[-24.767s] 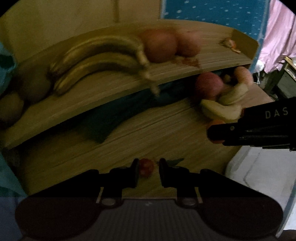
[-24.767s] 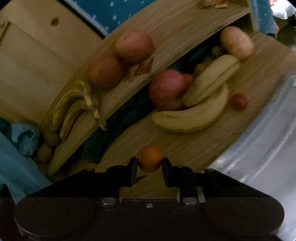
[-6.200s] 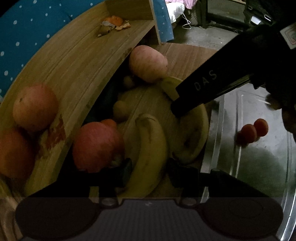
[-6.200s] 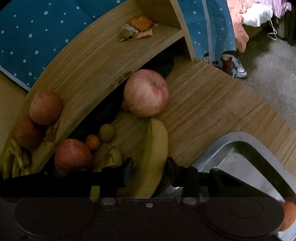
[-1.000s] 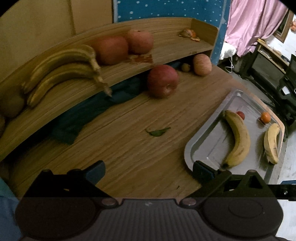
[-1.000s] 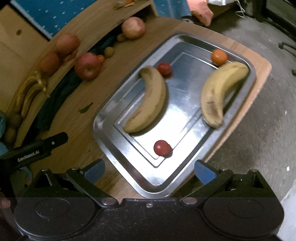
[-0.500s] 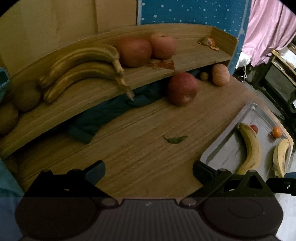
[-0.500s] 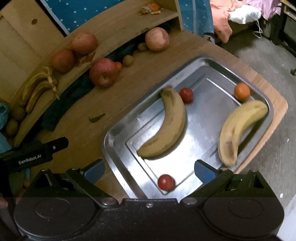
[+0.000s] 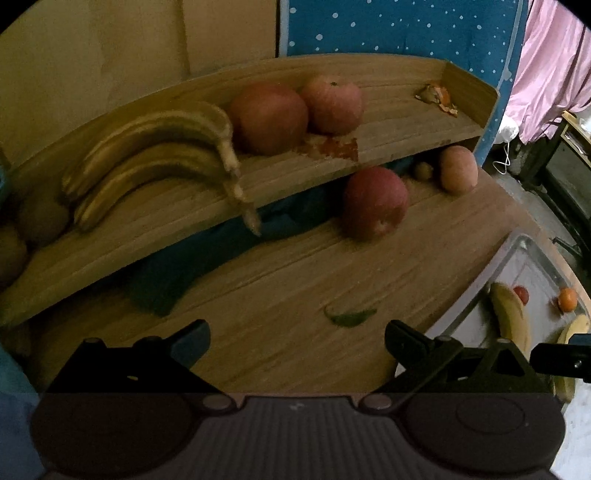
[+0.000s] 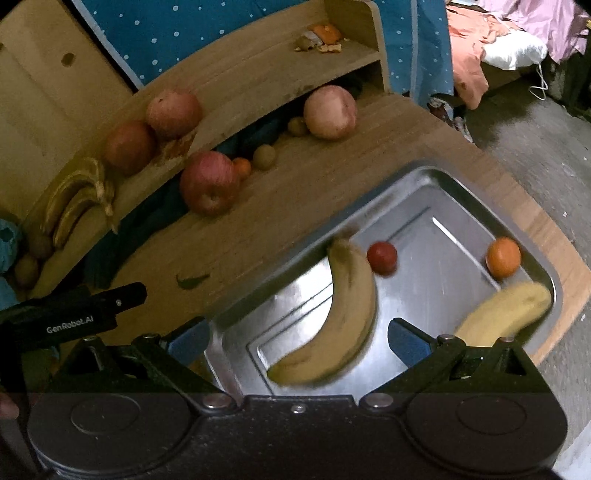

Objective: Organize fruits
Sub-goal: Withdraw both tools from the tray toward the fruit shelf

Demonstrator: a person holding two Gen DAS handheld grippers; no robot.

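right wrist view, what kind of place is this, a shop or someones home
Most likely a home, probably a bedroom corner. Behind the wooden desk and its shelf lie bedding and a pillow, and a dotted blue cloth hangs on the wall.

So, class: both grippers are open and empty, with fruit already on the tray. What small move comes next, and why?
Probably the left gripper should reach forward for the big red apple on the table: its jaws are open and empty, and the tray has bare room.
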